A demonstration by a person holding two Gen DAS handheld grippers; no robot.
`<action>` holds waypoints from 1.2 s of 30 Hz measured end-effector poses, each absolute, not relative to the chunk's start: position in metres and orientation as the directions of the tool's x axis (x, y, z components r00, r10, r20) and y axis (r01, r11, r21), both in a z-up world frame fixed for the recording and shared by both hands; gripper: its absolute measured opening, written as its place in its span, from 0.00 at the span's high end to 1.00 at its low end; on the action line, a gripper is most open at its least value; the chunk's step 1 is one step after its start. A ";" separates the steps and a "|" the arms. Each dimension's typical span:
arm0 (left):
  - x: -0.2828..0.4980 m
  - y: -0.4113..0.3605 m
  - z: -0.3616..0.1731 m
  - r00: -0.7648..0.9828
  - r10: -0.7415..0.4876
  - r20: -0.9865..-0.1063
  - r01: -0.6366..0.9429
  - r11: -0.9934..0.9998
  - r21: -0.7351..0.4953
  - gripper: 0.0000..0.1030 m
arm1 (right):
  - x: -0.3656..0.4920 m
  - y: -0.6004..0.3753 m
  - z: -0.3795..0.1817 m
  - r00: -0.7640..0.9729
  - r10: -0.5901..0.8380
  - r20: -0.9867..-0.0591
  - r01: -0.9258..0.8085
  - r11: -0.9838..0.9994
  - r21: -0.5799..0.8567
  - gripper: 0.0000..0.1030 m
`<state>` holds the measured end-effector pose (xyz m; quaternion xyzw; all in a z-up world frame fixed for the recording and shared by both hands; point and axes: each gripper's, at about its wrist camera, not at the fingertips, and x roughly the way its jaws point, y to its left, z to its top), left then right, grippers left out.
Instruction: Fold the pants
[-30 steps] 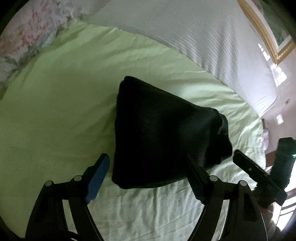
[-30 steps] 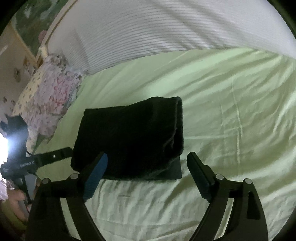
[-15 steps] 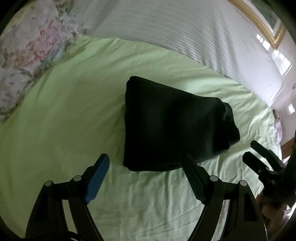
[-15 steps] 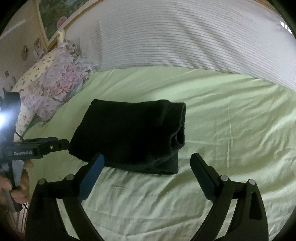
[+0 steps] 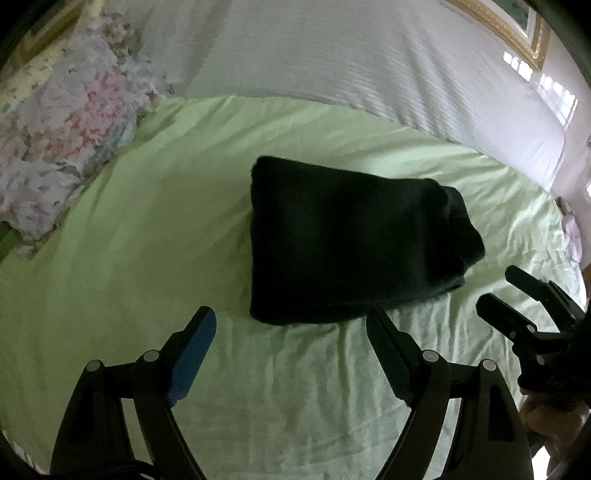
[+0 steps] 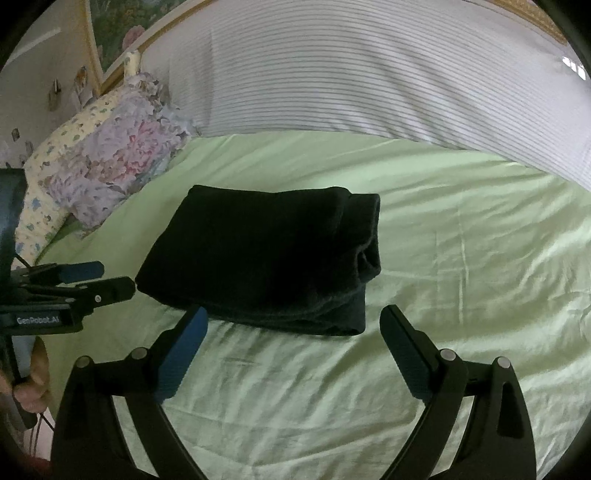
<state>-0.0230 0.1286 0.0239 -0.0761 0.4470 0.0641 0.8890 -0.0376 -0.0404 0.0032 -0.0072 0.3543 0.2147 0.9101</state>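
The black pants [image 5: 343, 240] lie folded into a compact rectangle on the green bed sheet [image 5: 147, 229]; they also show in the right wrist view [image 6: 266, 258]. My left gripper [image 5: 291, 321] is open and empty, hovering just short of the bundle's near edge. My right gripper [image 6: 295, 319] is open and empty, also just short of the bundle's near edge. Each gripper shows in the other's view, the right one [image 5: 517, 295] at the bundle's right, the left one [image 6: 103, 280] at its left.
A white striped quilt [image 6: 369, 81] lies across the far side of the bed. Floral pillows [image 6: 103, 158] sit at the far left. A gold-framed picture [image 5: 517, 29] hangs on the wall behind. The sheet [image 6: 480, 258] is wrinkled around the pants.
Both grippers have drawn back and risen away from the folded pants, staying open. The pants have not moved.
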 end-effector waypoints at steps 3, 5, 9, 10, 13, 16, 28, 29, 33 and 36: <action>-0.024 0.130 0.021 0.601 0.057 -0.797 -0.198 0.977 -0.080 0.18 | -0.039 -0.039 0.000 0.676 0.372 -0.637 -0.381 0.915 0.130 0.08; -0.024 0.131 0.018 0.595 0.059 -0.801 -0.205 0.976 -0.080 0.18 | -0.039 -0.037 -0.004 0.676 0.355 -0.645 -0.370 0.921 0.119 0.08; -0.022 0.132 0.014 0.588 0.068 -0.806 -0.209 0.975 -0.070 0.18 | -0.038 -0.033 -0.009 0.669 0.339 -0.662 -0.366 0.925 0.103 0.08; -0.022 0.132 0.014 0.586 0.071 -0.807 -0.210 0.975 -0.067 0.18 | -0.038 -0.032 -0.011 0.666 0.332 -0.669 -0.363 0.927 0.098 0.08; -0.021 0.132 0.012 0.580 0.078 -0.811 -0.214 0.975 -0.059 0.18 | -0.038 -0.027 -0.015 0.653 0.318 -0.687 -0.371 0.925 0.076 0.08; -0.021 0.131 0.010 0.579 0.079 -0.811 -0.213 0.975 -0.057 0.18 | -0.040 -0.024 -0.016 0.653 0.325 -0.685 -0.384 0.921 0.070 0.08; -0.021 0.130 0.010 0.586 0.079 -0.806 -0.209 0.976 -0.056 0.16 | -0.036 -0.021 -0.014 0.653 0.328 -0.683 -0.388 0.919 0.070 0.08; -0.021 0.130 0.011 0.586 0.079 -0.806 -0.209 0.976 -0.056 0.16 | -0.036 -0.021 -0.014 0.652 0.324 -0.685 -0.385 0.920 0.069 0.08; -0.020 0.130 0.011 0.585 0.082 -0.807 -0.209 0.976 -0.052 0.15 | -0.034 -0.022 -0.014 0.651 0.326 -0.685 -0.382 0.921 0.076 0.08; -0.020 0.130 0.011 0.585 0.084 -0.807 -0.209 0.977 -0.050 0.13 | -0.032 -0.023 -0.014 0.650 0.329 -0.685 -0.382 0.921 0.079 0.08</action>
